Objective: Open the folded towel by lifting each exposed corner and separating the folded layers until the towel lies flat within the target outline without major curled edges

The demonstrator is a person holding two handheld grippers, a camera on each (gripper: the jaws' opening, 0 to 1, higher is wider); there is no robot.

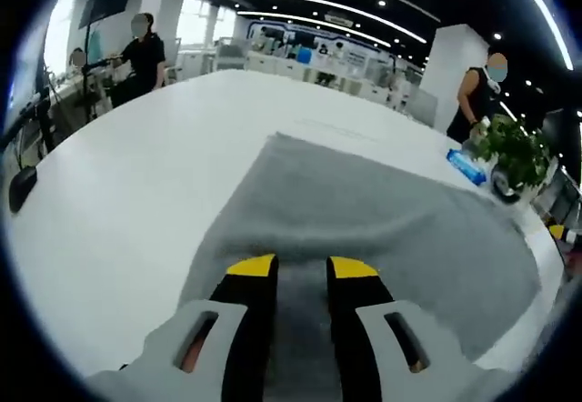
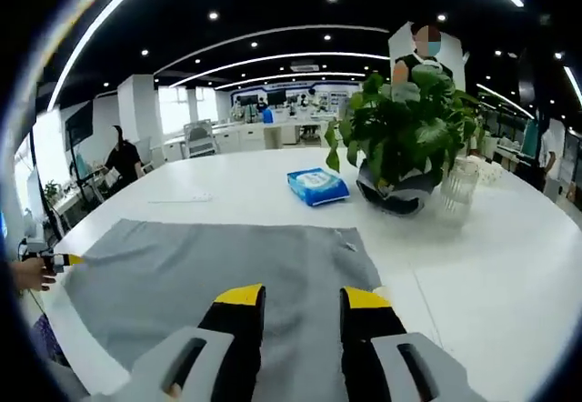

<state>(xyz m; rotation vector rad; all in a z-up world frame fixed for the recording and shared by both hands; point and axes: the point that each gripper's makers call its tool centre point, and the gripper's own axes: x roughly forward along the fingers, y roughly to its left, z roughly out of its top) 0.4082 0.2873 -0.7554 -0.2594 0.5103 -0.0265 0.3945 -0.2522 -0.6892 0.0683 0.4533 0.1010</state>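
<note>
A grey towel (image 1: pixel 364 220) lies spread on the white table (image 1: pixel 136 175), and it looks mostly flat in the right gripper view (image 2: pixel 218 266). My left gripper (image 1: pixel 301 270) sits low at the towel's near edge. Grey cloth runs up into the narrow gap between its yellow-tipped jaws, which seem to pinch it. From the right gripper view, the left gripper (image 2: pixel 56 259) and a hand are at the towel's far-left corner. My right gripper (image 2: pixel 303 297) hovers over the towel's near right part. Its jaws stand apart with flat cloth beneath them.
A potted plant (image 2: pixel 400 129), a glass jar (image 2: pixel 459 188) and a blue wipes pack (image 2: pixel 316 185) stand on the table beyond the towel's right side. A thin white strip (image 2: pixel 182 198) lies behind the towel. People stand around the table's far edges.
</note>
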